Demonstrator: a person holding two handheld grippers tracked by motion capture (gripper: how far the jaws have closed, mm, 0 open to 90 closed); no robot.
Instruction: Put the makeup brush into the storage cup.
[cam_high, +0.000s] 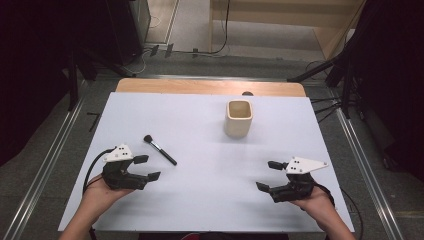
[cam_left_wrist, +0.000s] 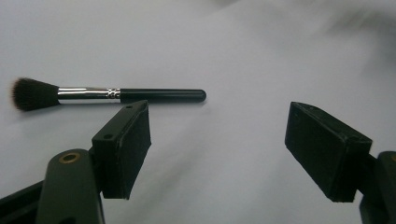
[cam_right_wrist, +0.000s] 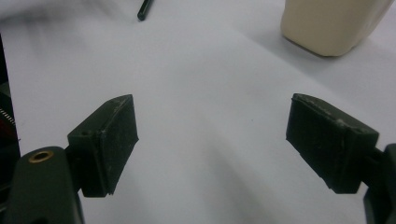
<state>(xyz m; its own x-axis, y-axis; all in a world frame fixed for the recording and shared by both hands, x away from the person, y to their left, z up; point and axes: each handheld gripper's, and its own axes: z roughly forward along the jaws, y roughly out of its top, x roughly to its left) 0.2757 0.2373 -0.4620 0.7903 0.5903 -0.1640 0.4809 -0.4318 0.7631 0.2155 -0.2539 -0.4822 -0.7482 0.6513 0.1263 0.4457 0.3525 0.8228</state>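
A white tabletop (cam_high: 200, 150) fills the middle of the high view, its far edge showing a strip of bare light wood (cam_high: 210, 87). Around it lies grey carpeted floor (cam_high: 45, 165) with metal rails (cam_high: 50, 150) running along both sides, dark stands and black cables at the far corners, and pale wooden panelling (cam_high: 300, 15) at the back of the room. On the tabletop's left half lies a makeup brush (cam_high: 160, 149), flat and on a slant, its dark bristles toward the far left and its black handle pointing toward the near right. Farther back and right of centre stands a cream cup (cam_high: 238, 119), upright, squarish at the mouth, well apart from the brush. The left hand-held gripper (cam_high: 147, 168) hovers at the near left, held in the person's left hand (cam_high: 100, 192), its jaws spread wide with nothing between them; in the left gripper view the brush (cam_left_wrist: 107, 94) lies just beyond the left jaw's tip, apart from it, silver ferrule between bristles and handle. The right hand-held gripper (cam_high: 267, 175) sits at the near right in the person's right hand (cam_high: 315, 200), jaws likewise wide apart and empty, over bare white surface. In the right gripper view the cup's base (cam_right_wrist: 331, 25) stands at the upper right and the brush's handle end (cam_right_wrist: 144, 10) shows at the top.
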